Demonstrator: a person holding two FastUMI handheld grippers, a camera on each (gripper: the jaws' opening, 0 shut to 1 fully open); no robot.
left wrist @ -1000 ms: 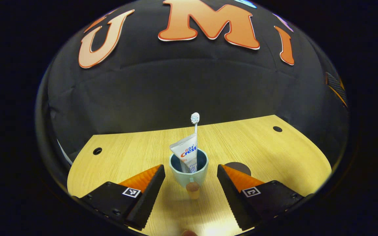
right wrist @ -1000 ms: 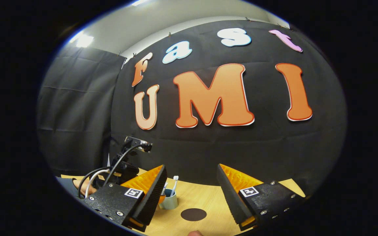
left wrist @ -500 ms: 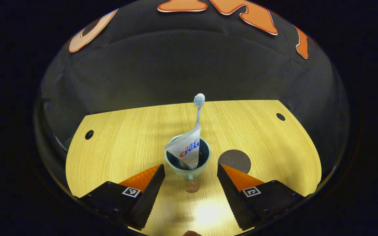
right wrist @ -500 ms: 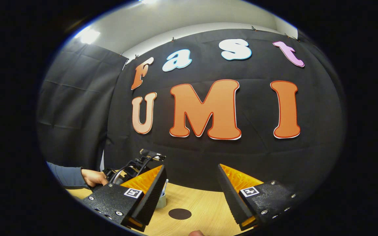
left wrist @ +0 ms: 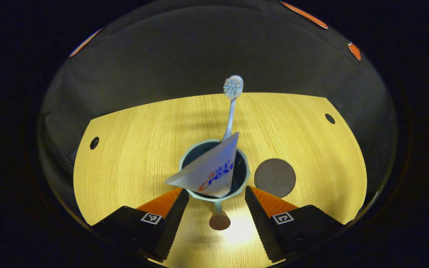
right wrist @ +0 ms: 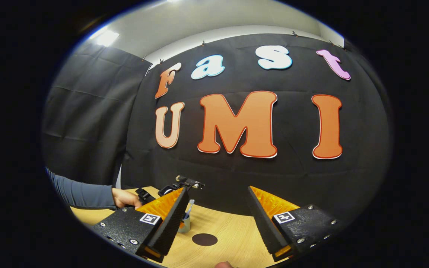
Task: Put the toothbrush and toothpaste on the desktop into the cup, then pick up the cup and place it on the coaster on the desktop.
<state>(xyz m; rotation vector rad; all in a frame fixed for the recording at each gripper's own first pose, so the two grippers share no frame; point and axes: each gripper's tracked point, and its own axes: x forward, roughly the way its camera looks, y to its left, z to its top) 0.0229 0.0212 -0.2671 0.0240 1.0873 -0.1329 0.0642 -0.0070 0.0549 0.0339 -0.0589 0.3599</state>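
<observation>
In the left gripper view the left hand-held gripper (left wrist: 214,208) hangs over the desk (left wrist: 132,149) with its fingers spread wide, one to each side of the cup (left wrist: 214,195). Neither finger touches the cup; its near rim lies between the fingertips. The cup stands upright on the desk, its handle (left wrist: 219,219) pointing back toward the camera and ending in a round brown knob. The toothpaste (left wrist: 209,171) leans in the cup with its flat crimped end up and tipped toward the left. The toothbrush (left wrist: 231,108) stands in the cup behind the tube, bristle head up and leaning slightly right. The coaster (left wrist: 275,177), a dark round disc, lies flat on the desk just right of the cup and apart from it.

In the right gripper view the right hand-held gripper (right wrist: 216,217) is raised off the desk (right wrist: 229,234), fingers spread with nothing between them. Past its left finger the cup (right wrist: 184,225) shows small with the toothbrush (right wrist: 190,206) in it; the tube cannot be made out there. The coaster (right wrist: 204,239) lies near the cup on the desk. Farther left a hand (right wrist: 125,197) in a blue-grey sleeve (right wrist: 80,191) grips what seems to be the other gripper, mostly hidden behind the finger.
</observation>
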